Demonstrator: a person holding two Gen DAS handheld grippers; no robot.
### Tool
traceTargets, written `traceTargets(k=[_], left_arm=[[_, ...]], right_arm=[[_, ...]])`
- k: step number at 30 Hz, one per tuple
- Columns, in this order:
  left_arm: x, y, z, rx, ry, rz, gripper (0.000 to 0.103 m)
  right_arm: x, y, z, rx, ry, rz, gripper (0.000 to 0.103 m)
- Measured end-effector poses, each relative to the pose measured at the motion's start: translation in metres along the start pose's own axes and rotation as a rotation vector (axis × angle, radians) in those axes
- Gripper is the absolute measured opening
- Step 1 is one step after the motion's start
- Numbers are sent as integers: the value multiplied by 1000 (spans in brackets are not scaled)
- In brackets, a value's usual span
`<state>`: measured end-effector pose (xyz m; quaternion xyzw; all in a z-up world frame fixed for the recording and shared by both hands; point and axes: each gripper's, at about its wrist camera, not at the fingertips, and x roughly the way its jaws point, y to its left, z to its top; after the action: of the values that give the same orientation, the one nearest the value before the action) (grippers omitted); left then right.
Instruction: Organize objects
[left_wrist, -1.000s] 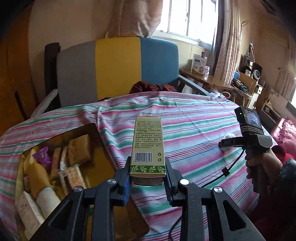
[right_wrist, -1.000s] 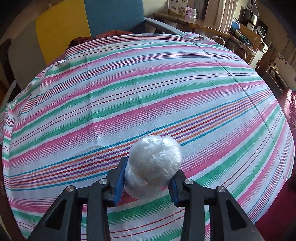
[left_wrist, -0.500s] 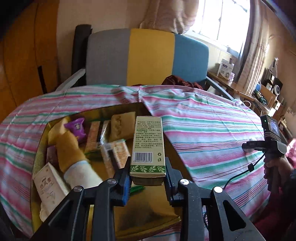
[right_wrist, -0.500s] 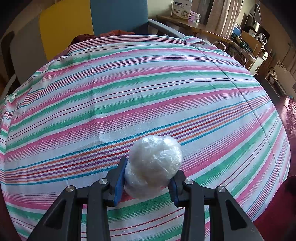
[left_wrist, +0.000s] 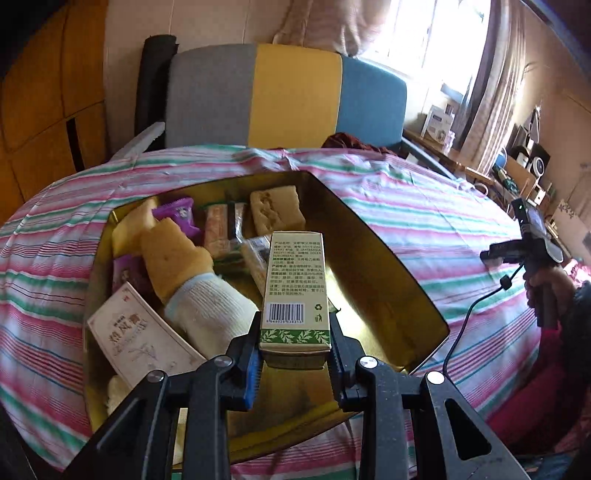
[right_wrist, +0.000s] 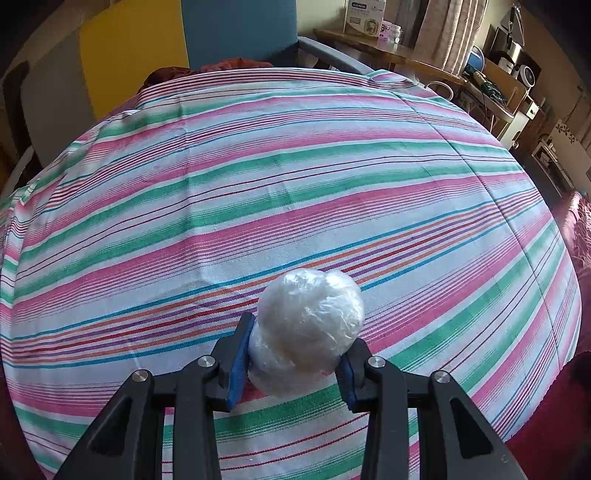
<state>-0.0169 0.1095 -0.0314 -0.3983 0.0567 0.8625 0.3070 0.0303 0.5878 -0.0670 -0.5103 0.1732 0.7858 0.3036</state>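
Note:
A tall green-and-cream carton (left_wrist: 295, 291) with a barcode is clamped in my left gripper (left_wrist: 294, 352), which is shut on its lower end. It hangs over the gold tin (left_wrist: 373, 236) on the striped tablecloth. The tin holds several snack packets, a glove (left_wrist: 192, 280) and a white box (left_wrist: 138, 338). In the right wrist view, my right gripper (right_wrist: 291, 360) is shut on a white ball wrapped in clear plastic (right_wrist: 306, 328), just above the cloth. The right gripper (left_wrist: 532, 251), in a hand, also shows at the right edge of the left wrist view.
The striped tablecloth (right_wrist: 295, 177) covers the table. A grey, yellow and blue chair back (left_wrist: 288, 96) stands behind the table. A wooden shelf (right_wrist: 406, 55) with boxes and clutter runs along the window at the back right. A red cushion lies at the far right.
The left gripper has carried the carton leftward and down, from over the bare cloth to over the tin. The right gripper and its wrapped ball have stayed put.

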Motion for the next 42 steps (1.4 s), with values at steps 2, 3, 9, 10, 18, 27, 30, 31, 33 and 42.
traceTargets(k=[2, 3, 9, 10, 18, 27, 30, 31, 33, 42], left_arm=[[11, -5, -3, 10, 31, -5, 30], [17, -7, -3, 14, 46, 8, 31], [22, -5, -9, -5, 70, 24, 57], [19, -4, -7, -7, 60, 24, 58], [-9, 4, 10, -28, -48, 169, 72], [-38, 16, 20, -69, -137, 327, 89], [-39, 22, 18, -96, -129, 354, 90], [-40, 24, 17, -104, -126, 359, 91], [-43, 28, 15, -127, -127, 366, 94], [-52, 40, 5, -177, -125, 402, 103]], right_arm=[[0, 0, 0, -1, 2, 3, 40], [0, 0, 0, -2, 2, 3, 40], [-1, 1, 1, -5, 2, 5, 39], [-2, 2, 0, -6, 1, 7, 39], [-27, 31, -9, -84, -33, 130, 39], [-105, 138, -49, -275, -102, 438, 39], [-131, 177, -69, -348, -119, 531, 39], [-138, 188, -76, -370, -123, 554, 39], [-149, 210, -89, -425, -127, 594, 39], [-156, 272, -136, -620, -118, 576, 39]])
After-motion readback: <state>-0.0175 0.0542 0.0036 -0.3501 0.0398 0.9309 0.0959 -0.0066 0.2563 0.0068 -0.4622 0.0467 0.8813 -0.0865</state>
